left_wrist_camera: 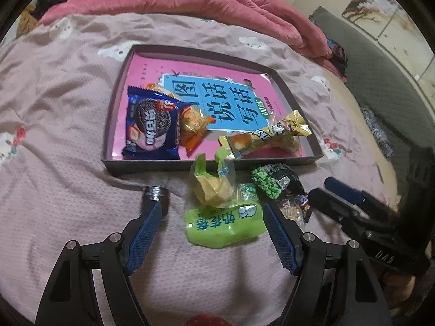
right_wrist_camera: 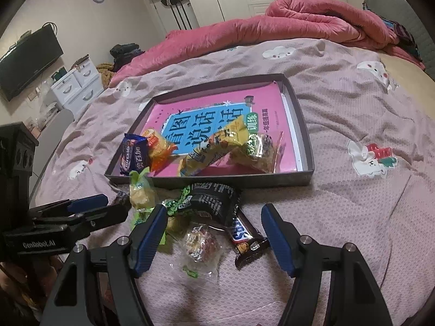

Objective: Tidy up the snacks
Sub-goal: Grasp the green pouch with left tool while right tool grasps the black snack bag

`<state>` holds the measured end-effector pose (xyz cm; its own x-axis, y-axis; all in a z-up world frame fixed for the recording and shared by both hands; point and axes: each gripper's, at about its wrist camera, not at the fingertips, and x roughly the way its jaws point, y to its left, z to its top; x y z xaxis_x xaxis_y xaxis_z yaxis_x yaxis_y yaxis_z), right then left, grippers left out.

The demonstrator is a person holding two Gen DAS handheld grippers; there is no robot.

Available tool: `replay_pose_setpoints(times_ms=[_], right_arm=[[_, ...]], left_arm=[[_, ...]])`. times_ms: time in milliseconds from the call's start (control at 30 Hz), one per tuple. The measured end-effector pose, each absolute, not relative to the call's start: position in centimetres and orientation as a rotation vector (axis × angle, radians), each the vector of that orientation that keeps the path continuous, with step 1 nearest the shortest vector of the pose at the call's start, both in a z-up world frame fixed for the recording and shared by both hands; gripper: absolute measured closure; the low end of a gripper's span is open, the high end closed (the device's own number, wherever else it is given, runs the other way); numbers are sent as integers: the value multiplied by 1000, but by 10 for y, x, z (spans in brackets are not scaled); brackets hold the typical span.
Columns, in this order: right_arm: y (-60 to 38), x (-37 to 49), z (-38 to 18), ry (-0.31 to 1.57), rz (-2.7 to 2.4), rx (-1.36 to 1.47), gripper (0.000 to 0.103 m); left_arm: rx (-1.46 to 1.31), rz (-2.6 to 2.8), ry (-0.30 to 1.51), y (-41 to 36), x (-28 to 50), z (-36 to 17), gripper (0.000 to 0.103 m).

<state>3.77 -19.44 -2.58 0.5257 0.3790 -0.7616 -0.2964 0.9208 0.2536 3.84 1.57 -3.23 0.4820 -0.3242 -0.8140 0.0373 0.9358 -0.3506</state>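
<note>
A loose pile of snacks lies on the pink bedspread (left_wrist_camera: 68, 125) just in front of the near wall of a shallow dark tray (left_wrist_camera: 152, 164). In the pile, seen from the left wrist, a bright green packet (left_wrist_camera: 223, 224) lies nearest, with a yellow snack in a green-edged clear wrapper (left_wrist_camera: 214, 187) beyond it, touching the tray's near wall, and a green-and-black packet (left_wrist_camera: 274, 180) to its right.

The left gripper (left_wrist_camera: 214, 207) hovers low over the bedspread with its blue-padded fingers spread wide; the green packet lies between them, gripped by neither. The right gripper (right_wrist_camera: 214, 217) is likewise wide open and holds nothing, pointed at the pile's right side, where a clear-wrapped round snack (right_wrist_camera: 201, 244) and a dark chocolate bar (right_wrist_camera: 246, 240) lie between its fingers, with a black packet (right_wrist_camera: 214, 198) just beyond them.

Inside the tray a pink book (left_wrist_camera: 190, 73) covers the floor. On it rest a blue cookie packet (left_wrist_camera: 151, 127) at the near left, an orange packet (left_wrist_camera: 190, 122) touching its right side, and a long yellow packet (left_wrist_camera: 266, 135) at the near right. The right wrist view shows one more yellow packet (right_wrist_camera: 255, 152) beside it.

A rumpled red quilt (right_wrist_camera: 299, 24) lies along the far side of the bed.
</note>
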Motion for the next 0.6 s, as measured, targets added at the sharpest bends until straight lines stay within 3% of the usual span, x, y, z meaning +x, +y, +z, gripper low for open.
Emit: replay_pose_setpoints(times_ms=[233,300,367,600], right_arm=[[-198,43,-34,957,398,131,32],[-198,44,-36,964,402,137,32],[-197,45,-39,971,404,137,32],[-191,48,-43,979,416,136,32]], left_arm=[[-315,-261,1050,7,51,-36,30],[-312,-262,1058,5,55,-39,41],[-318,-265,1071,4,58,-43,46],[-323,-280,1090,1,68,-51,50]])
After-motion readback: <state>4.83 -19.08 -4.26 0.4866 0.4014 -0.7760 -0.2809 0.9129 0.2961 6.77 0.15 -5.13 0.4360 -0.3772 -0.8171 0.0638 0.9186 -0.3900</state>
